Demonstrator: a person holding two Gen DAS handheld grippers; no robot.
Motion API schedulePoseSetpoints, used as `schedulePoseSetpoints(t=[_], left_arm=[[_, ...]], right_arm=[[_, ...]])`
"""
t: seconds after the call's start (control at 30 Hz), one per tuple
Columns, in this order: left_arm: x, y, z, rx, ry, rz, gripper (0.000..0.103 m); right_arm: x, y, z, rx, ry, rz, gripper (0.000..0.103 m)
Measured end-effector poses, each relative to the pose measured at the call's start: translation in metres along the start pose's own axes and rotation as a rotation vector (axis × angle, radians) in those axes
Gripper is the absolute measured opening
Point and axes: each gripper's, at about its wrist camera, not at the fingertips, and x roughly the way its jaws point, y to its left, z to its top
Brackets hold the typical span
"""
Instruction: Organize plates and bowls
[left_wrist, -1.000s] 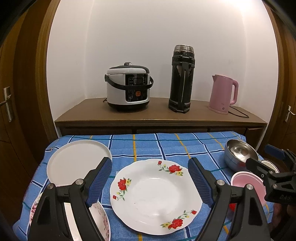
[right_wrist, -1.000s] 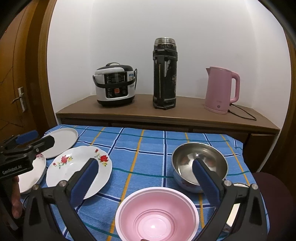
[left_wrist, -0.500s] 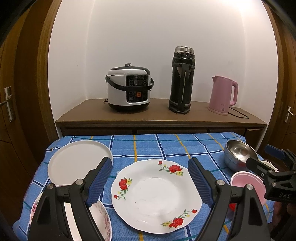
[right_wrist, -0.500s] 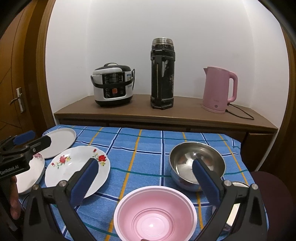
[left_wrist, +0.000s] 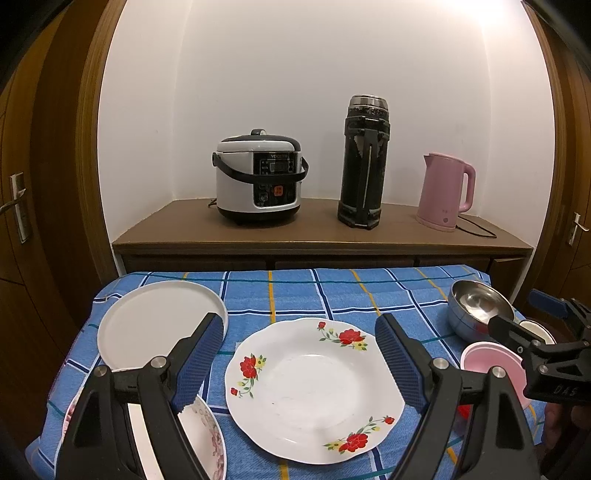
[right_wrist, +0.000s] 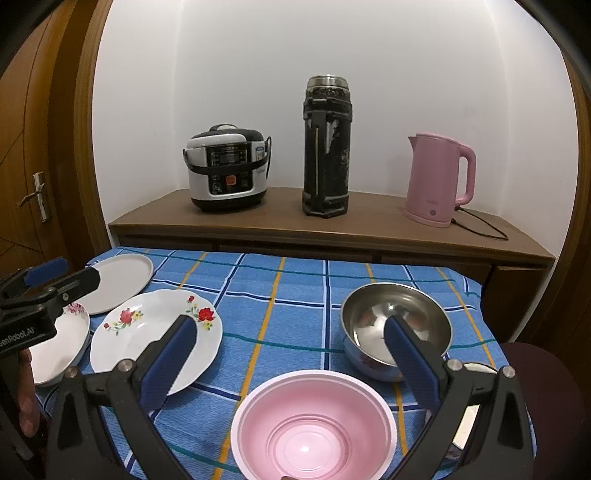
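Note:
A white plate with red flowers (left_wrist: 314, 387) lies on the blue checked cloth, between the open jaws of my left gripper (left_wrist: 299, 332), which hovers above its near side. It also shows in the right wrist view (right_wrist: 147, 339). A plain white plate (left_wrist: 155, 321) lies at the back left. A pink-patterned plate (left_wrist: 207, 435) sits at the near left, partly hidden by my finger. My right gripper (right_wrist: 288, 336) is open and empty above a pink bowl (right_wrist: 314, 428). A steel bowl (right_wrist: 395, 328) stands behind its right finger.
A wooden sideboard (left_wrist: 317, 236) behind the table holds a rice cooker (left_wrist: 258, 181), a black thermos (left_wrist: 364, 162) and a pink kettle (left_wrist: 445, 192) with a cord. A small white dish (right_wrist: 476, 369) peeks out at the table's right edge. Wooden doors flank both sides.
Both grippers have drifted slightly; the view shifts a little. Nothing on the table has moved and both stay open.

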Motion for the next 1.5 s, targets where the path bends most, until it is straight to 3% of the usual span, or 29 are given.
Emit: schedulePoseSetpoints(t=[0.53, 0.63, 0.67, 0.87, 1.13, 1.33, 1.5], left_arm=[[-0.002, 0.006, -0.001, -0.005, -0.001, 0.017, 0.086], [-0.002, 0.014, -0.002, -0.021, 0.001, 0.031, 0.086], [-0.003, 0.017, -0.002, -0.026, 0.001, 0.038, 0.086], [-0.02, 0.055, -0.015, -0.04, -0.005, 0.153, 0.086], [-0.046, 0.129, -0.049, -0.131, 0.049, 0.35, 0.086], [-0.054, 0.162, -0.068, -0.181, 0.078, 0.421, 0.086], [-0.054, 0.177, -0.081, -0.226, 0.103, 0.436, 0.086]], right_arm=[[0.005, 0.009, 0.0, -0.006, 0.01, 0.027, 0.102], [0.007, 0.016, 0.0, -0.016, 0.014, 0.046, 0.1], [0.007, 0.019, 0.001, -0.02, 0.018, 0.058, 0.094], [0.016, 0.05, 0.003, -0.046, 0.051, 0.196, 0.072], [0.037, 0.125, 0.002, -0.179, 0.108, 0.393, 0.065], [0.059, 0.168, -0.001, -0.246, 0.161, 0.469, 0.06], [0.073, 0.192, -0.007, -0.28, 0.218, 0.505, 0.047]])
